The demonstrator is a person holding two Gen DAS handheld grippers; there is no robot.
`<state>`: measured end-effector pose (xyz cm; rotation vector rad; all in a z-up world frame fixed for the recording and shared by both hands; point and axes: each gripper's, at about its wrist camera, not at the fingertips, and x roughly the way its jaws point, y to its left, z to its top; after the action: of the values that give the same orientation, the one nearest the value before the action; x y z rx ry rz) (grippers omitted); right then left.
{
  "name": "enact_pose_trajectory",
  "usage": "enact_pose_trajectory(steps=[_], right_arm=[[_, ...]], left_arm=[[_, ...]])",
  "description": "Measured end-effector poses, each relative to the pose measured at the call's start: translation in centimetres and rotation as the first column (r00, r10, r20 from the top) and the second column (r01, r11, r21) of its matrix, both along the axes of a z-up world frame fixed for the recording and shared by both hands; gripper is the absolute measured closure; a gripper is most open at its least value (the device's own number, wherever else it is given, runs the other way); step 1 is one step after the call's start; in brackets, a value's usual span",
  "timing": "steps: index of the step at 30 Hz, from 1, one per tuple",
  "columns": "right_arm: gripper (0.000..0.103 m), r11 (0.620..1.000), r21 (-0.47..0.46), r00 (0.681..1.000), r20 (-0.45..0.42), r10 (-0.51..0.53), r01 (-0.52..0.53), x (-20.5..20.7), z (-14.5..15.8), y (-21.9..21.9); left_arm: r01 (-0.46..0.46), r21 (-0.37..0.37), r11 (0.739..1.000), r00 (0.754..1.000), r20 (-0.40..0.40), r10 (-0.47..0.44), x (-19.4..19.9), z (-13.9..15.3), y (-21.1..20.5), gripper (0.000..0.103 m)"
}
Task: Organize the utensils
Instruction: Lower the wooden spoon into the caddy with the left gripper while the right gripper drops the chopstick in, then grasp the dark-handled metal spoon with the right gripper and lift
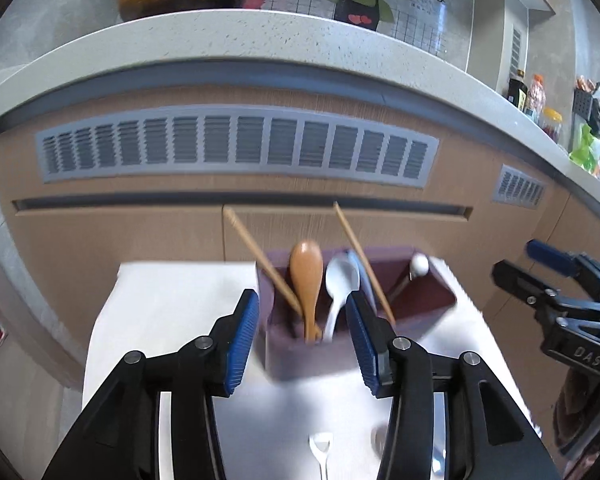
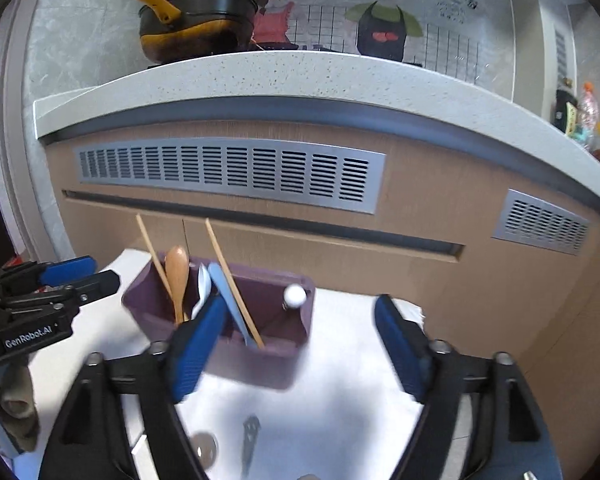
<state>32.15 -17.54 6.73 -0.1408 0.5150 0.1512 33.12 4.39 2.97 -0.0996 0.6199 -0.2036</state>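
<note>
Purple holder (image 1: 332,344) beyond open tongs (image 1: 302,340)

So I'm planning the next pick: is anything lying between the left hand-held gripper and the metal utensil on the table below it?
Nothing visible does. The left hand-held gripper is open, and the metal utensil lies on bare white table between its arms. The purple holder stands farther back, beyond the fingertips.
</note>
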Motion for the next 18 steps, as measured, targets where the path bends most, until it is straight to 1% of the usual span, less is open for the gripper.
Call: enact_pose_trajectory(steps=[2, 6, 9, 12, 14, 17, 18], right_arm=[[0.010, 1.000, -0.028, 1.000, -0.001, -0.005, 0.005, -1.8, -0.8, -0.1], [0.006, 0.997, -0.078, 0.999, -0.035, -0.009, 0.006, -4.2, -2.8, -0.2], [0.004, 0.994, -0.106, 0.997, -0.080, -0.011, 0.003, -5.5, -4.8, -0.3], [0.003, 0.992, -0.124, 0.990, -0.140, -0.034, 0.017, -6.9, -7.0, -0.7], [0.001, 0.991, -0.124, 0.981, -0.185, -0.063, 0.040, -8.0, -8.4, -1.1], [0.001, 0.993, -0.114, 0.962, -0.263, -0.072, 0.043, -9.8, -10.4, -1.4], [0.001, 0.994, -0.107, 0.952, -0.299, -0.066, 0.036, -10.4, -11.2, -1.6]], left_arm=[[0.006, 0.005, 1.000, 1.000, -0.030, -0.006, -1.8, -1.0, 0.0, 0.050], [0.022, 0.031, 0.999, 0.995, -0.095, -0.019, -4.7, -3.3, -0.4, 0.046], [0.039, 0.025, 0.999, 0.987, -0.155, -0.035, -6.6, -5.3, -0.7, 0.043], [0.055, 0.025, 0.998, 0.978, -0.203, -0.049, -8.4, -7.0, -0.9, 0.039], [0.057, 0.036, 0.998, 0.973, -0.228, -0.047, -9.2, -7.8, -1.2, 0.038], [0.053, 0.067, 0.996, 0.971, -0.237, -0.035, -10.5, -8.5, -1.3, 0.035], [0.046, 0.076, 0.996, 0.971, -0.236, -0.027, -10.8, -8.6, -1.3, 0.031]])
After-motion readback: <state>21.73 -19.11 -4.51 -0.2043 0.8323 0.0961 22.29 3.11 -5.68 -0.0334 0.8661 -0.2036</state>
